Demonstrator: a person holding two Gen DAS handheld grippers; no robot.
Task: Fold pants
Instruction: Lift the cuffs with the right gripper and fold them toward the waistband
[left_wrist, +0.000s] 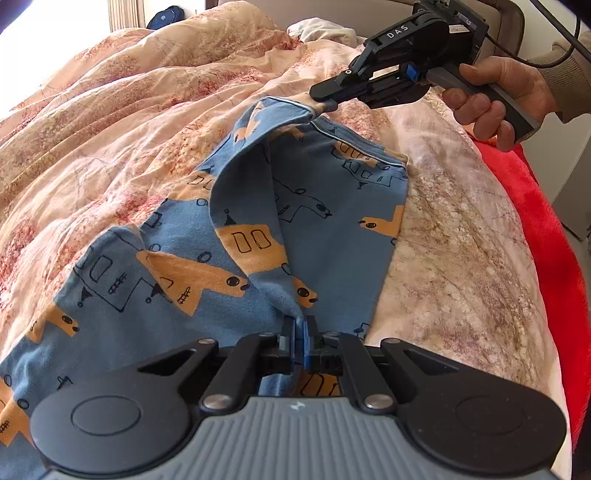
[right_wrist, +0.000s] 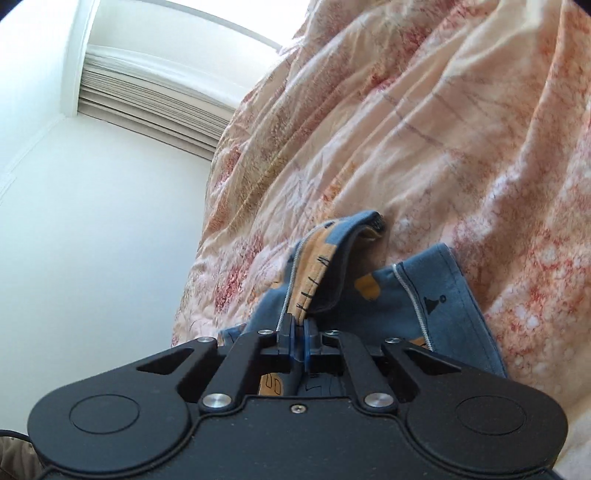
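Blue pants (left_wrist: 314, 206) with an orange and black print lie on a bed. My left gripper (left_wrist: 303, 334) is shut on a pinch of the blue cloth at the near end. My right gripper (left_wrist: 325, 105), held in a hand at the upper right of the left wrist view, is shut on the far hem and lifts that leg off the bed. In the right wrist view the right gripper (right_wrist: 301, 328) is shut on the piped hem of the pants (right_wrist: 436, 306). The other leg lies flat beneath.
A crumpled peach floral duvet (left_wrist: 129, 122) covers the bed to the left and far side. A red blanket (left_wrist: 546, 229) runs along the bed's right edge. A window with blinds (right_wrist: 155, 99) and a white wall are beyond the bed.
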